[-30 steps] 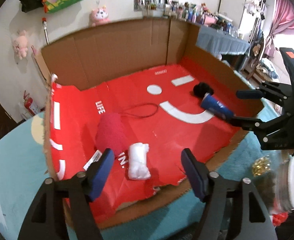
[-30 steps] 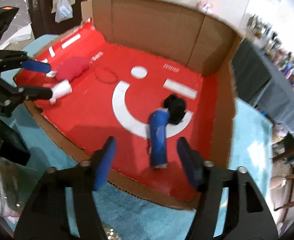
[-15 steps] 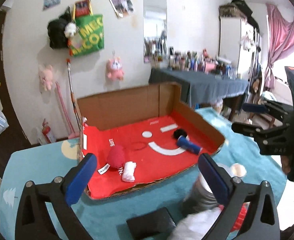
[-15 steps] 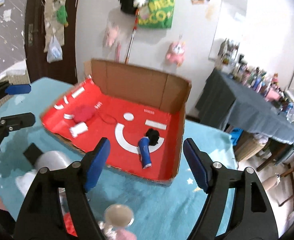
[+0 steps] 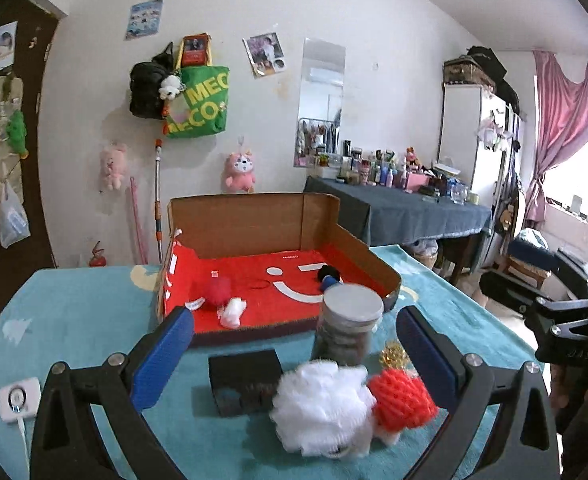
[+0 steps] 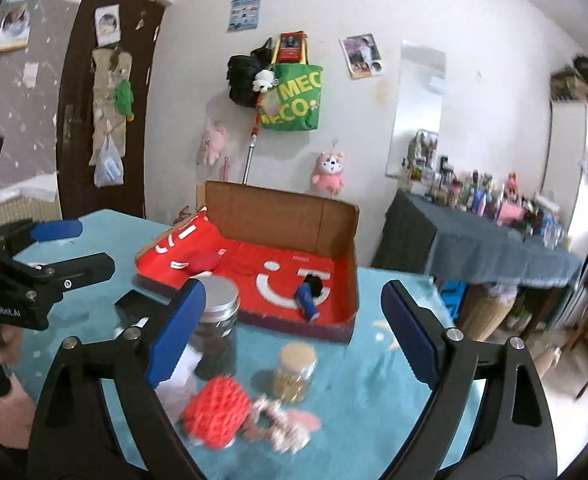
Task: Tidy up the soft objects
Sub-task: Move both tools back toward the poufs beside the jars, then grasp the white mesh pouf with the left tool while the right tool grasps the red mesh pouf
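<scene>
A cardboard box (image 5: 253,216) with a red lining stands on the teal table. In it lie a red soft item (image 5: 215,291), a white roll (image 5: 233,311), a black soft item (image 5: 328,271) and a blue roll (image 5: 331,281). Nearer, on the table, sit a white fluffy ball (image 5: 322,408) and a red knitted piece (image 5: 402,400). My left gripper (image 5: 296,356) hangs open above them, holding nothing. My right gripper (image 6: 294,334) has its jaws opening with nothing between them, above the red knitted piece (image 6: 217,412) and a blurred pink-and-white soft thing (image 6: 281,428).
A silver-lidded jar (image 5: 350,324), a small black box (image 5: 245,380) and a gold-filled jar (image 6: 296,372) stand before the cardboard box. A white device (image 5: 17,400) lies at the table's left. The left gripper (image 6: 69,248) shows at the left edge, a hand (image 6: 9,412) below it.
Both grippers have drawn back and up from the box, so it looks smaller and the jars and soft things in front have come into view. Both jaws have widened.
</scene>
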Action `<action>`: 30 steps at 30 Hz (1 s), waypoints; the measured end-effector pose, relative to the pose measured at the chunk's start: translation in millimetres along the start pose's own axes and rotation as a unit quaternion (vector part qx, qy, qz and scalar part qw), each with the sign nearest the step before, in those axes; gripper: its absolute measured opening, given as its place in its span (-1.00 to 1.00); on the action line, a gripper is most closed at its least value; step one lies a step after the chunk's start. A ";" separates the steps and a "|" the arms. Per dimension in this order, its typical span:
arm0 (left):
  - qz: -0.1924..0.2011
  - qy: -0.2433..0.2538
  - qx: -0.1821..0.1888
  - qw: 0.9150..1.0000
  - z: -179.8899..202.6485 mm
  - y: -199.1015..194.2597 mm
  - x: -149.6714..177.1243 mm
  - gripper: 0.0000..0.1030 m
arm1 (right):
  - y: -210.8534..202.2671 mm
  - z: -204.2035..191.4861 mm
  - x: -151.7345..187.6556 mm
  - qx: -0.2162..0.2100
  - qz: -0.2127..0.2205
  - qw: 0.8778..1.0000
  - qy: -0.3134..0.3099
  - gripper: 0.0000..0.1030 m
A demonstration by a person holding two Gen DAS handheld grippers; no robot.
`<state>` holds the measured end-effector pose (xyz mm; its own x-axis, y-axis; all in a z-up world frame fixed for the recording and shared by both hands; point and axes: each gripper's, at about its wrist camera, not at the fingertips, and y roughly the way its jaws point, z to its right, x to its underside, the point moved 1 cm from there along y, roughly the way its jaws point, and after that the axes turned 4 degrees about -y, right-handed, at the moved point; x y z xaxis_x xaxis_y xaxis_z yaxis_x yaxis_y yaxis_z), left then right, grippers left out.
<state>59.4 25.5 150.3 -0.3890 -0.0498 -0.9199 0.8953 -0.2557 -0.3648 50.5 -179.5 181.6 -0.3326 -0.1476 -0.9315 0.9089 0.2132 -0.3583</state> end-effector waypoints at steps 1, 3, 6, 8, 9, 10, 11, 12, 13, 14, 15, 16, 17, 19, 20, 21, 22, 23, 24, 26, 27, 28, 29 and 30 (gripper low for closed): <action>0.002 -0.004 -0.006 1.000 0.4 -2.3 5.0 1.00 | -1.9 -0.2 6.6 -0.002 -0.002 1.000 0.009 0.79; 0.000 -0.010 -0.011 1.000 1.2 -3.7 17.5 1.00 | -5.7 0.3 19.0 -0.002 -0.006 1.000 0.020 0.79; -0.025 -0.025 0.004 0.999 1.8 1.5 36.0 1.00 | -4.9 -1.7 40.1 0.000 -0.020 0.999 0.038 0.79; -0.034 -0.026 0.001 0.999 1.8 3.2 48.3 1.00 | -1.6 -3.8 53.2 -0.002 -0.032 0.998 0.046 0.79; -0.039 -0.025 0.000 0.999 2.0 5.2 52.6 1.00 | -1.0 -4.1 60.7 -0.005 -0.038 0.998 0.051 0.79; -0.047 -0.024 -0.001 0.999 1.9 8.4 58.3 1.00 | 0.5 -4.8 66.9 -0.009 -0.044 0.997 0.056 0.79; -0.052 -0.026 0.000 0.998 1.5 9.7 61.5 1.00 | 2.5 -5.4 72.2 -0.015 -0.050 0.997 0.061 0.79; -0.061 -0.031 0.002 0.998 1.0 12.6 68.1 1.00 | 4.3 -6.5 77.9 -0.019 -0.055 0.996 0.065 0.79; -0.066 -0.034 0.004 0.997 0.3 14.3 72.0 1.00 | 6.3 -7.5 82.6 -0.023 -0.061 0.996 0.068 0.79; -0.072 -0.037 0.005 0.997 0.0 16.5 76.7 1.00 | 8.0 -8.9 87.3 -0.026 -0.066 0.995 0.069 0.79; -0.080 -0.039 0.005 0.996 -0.6 20.2 81.1 1.00 | 9.5 -10.5 90.4 -0.027 -0.070 0.995 0.069 0.79; -0.084 -0.039 0.005 0.996 -0.4 20.3 84.1 1.00 | 10.7 -12.3 93.9 -0.030 -0.073 0.995 0.068 0.79; -0.089 -0.039 0.005 0.995 -0.6 22.6 86.3 1.00 | 11.9 -13.8 97.0 -0.034 -0.076 0.994 0.067 0.79; -0.096 -0.036 0.002 0.995 -0.5 26.8 89.7 1.00 | 14.9 -16.2 101.4 -0.044 -0.082 0.993 0.066 0.79; -0.099 -0.035 0.001 0.995 -0.8 28.2 91.0 1.00 | 16.2 -17.1 104.1 -0.049 -0.084 0.993 0.066 0.79; -0.100 -0.036 0.001 0.994 -1.5 30.1 91.4 1.00 | 17.9 -18.0 105.6 -0.056 -0.086 0.993 0.066 0.79; -0.101 -0.037 0.001 0.994 -2.4 31.7 90.8 1.00 | 19.7 -18.2 106.4 -0.060 -0.088 0.992 0.065 0.79; -0.102 -0.039 0.001 0.994 -4.2 33.8 91.3 1.00 | 21.9 -19.3 106.9 -0.064 -0.089 0.992 0.064 0.79; -0.103 -0.039 0.001 0.994 -4.6 35.4 91.3 1.00 | 23.9 -20.1 107.4 -0.066 -0.091 0.992 0.063 0.79; -0.108 -0.037 0.006 0.993 -5.2 41.5 90.0 1.00 | 29.1 -20.1 109.0 -0.080 -0.093 0.990 0.065 0.79; -0.109 -0.036 0.008 0.993 -5.2 44.0 89.7 1.00 | 31.3 -19.9 109.3 -0.086 -0.094 0.990 0.067 0.79; -0.111 -0.034 0.011 0.993 -4.9 47.1 88.7 1.00 | 34.2 -19.5 109.9 -0.095 -0.096 0.988 0.070 0.79; -0.115 -0.031 0.014 0.993 -3.8 50.8 88.4 0.99 | 38.0 -19.3 110.6 -0.105 -0.099 0.987 0.072 0.79; -0.119 -0.029 0.016 0.992 -3.8 54.4 87.9 0.96 | 41.1 -19.8 111.0 -0.112 -0.101 0.986 0.074 0.79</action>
<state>74.8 10.9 49.0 -0.6009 -0.0397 -0.7983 0.7699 -0.2971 -0.5648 46.0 -168.0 62.2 -0.5494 -0.0707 -0.8325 0.7471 0.4046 -0.5274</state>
